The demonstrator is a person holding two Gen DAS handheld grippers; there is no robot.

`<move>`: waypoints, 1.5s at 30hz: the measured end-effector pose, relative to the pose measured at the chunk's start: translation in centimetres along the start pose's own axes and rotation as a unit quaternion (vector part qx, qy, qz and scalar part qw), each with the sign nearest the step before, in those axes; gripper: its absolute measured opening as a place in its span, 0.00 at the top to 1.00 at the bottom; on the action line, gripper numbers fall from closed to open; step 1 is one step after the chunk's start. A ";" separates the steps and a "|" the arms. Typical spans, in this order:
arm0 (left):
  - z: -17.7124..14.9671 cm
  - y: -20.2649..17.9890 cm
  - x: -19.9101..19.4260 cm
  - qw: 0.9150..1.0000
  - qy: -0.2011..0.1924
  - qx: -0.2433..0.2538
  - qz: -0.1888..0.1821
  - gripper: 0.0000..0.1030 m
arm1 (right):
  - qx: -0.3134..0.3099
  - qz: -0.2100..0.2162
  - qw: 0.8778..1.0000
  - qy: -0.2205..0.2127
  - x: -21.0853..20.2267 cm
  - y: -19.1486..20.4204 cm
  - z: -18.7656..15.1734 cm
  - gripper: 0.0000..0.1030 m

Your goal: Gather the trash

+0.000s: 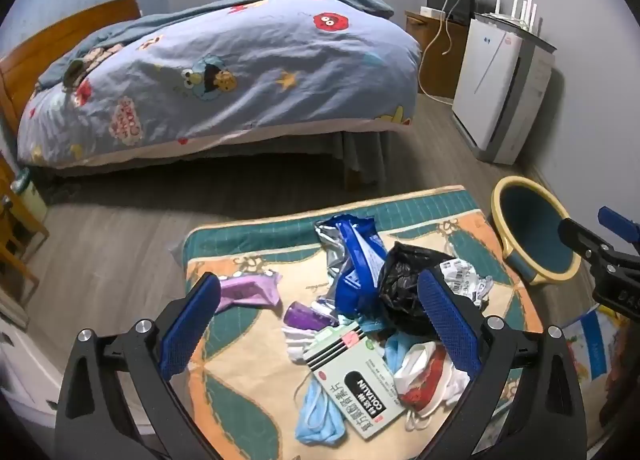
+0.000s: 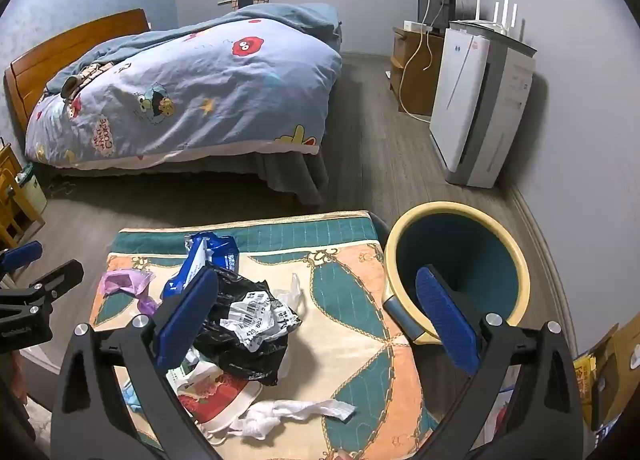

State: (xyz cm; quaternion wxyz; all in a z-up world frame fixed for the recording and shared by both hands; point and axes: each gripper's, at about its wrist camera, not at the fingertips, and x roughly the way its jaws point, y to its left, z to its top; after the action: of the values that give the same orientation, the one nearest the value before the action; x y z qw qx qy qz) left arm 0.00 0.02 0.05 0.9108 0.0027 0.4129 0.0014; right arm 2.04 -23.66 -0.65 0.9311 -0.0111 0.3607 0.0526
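Note:
Trash lies heaped on a patterned mat (image 1: 248, 376) (image 2: 352, 344): a black plastic bag (image 1: 404, 284) (image 2: 240, 344) with a crumpled label (image 2: 256, 318), a blue wrapper (image 1: 360, 264) (image 2: 200, 260), a purple wrapper (image 1: 248, 292) (image 2: 120, 284), a green-and-white medicine box (image 1: 352, 384), a blue face mask (image 1: 320, 416), a red-and-white bag (image 1: 424, 380) (image 2: 216, 396) and white tissue (image 2: 292, 412). A yellow-rimmed blue bin (image 1: 536, 236) (image 2: 456, 272) stands right of the mat. My left gripper (image 1: 320, 324) hangs open above the heap, holding nothing. My right gripper (image 2: 320, 320) is open too, between heap and bin.
A bed (image 1: 216, 71) with a cartoon quilt fills the far side. A white air purifier (image 1: 500, 91) and a wooden cabinet (image 1: 436, 55) with a screen stand along the right wall. Cardboard boxes (image 2: 612, 364) sit at the far right, wooden furniture (image 1: 16, 236) at the left.

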 end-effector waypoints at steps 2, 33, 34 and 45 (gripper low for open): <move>0.0 -0.1 0.0 1.000 -0.001 0.001 0.001 0.05 | 0.000 -0.001 1.000 0.001 0.1 0.0 0.0 0.05; 0.2 -0.2 0.1 1.000 -0.005 0.006 0.003 0.05 | -0.004 -0.007 1.000 0.000 0.6 0.1 0.2 0.05; 0.2 -0.2 0.1 1.000 -0.004 0.006 0.003 0.05 | -0.004 -0.006 1.000 0.000 0.6 0.1 0.1 0.05; 0.2 -0.3 0.0 1.000 -0.005 0.008 0.004 0.05 | -0.003 -0.006 1.000 0.002 0.7 0.1 0.2 0.05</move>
State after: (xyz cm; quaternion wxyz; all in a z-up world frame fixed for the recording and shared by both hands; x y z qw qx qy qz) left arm 0.18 -0.28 0.14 0.9127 0.0113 0.4085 0.0019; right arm 2.64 -23.46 -0.94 0.9309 -0.0163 0.3619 0.0478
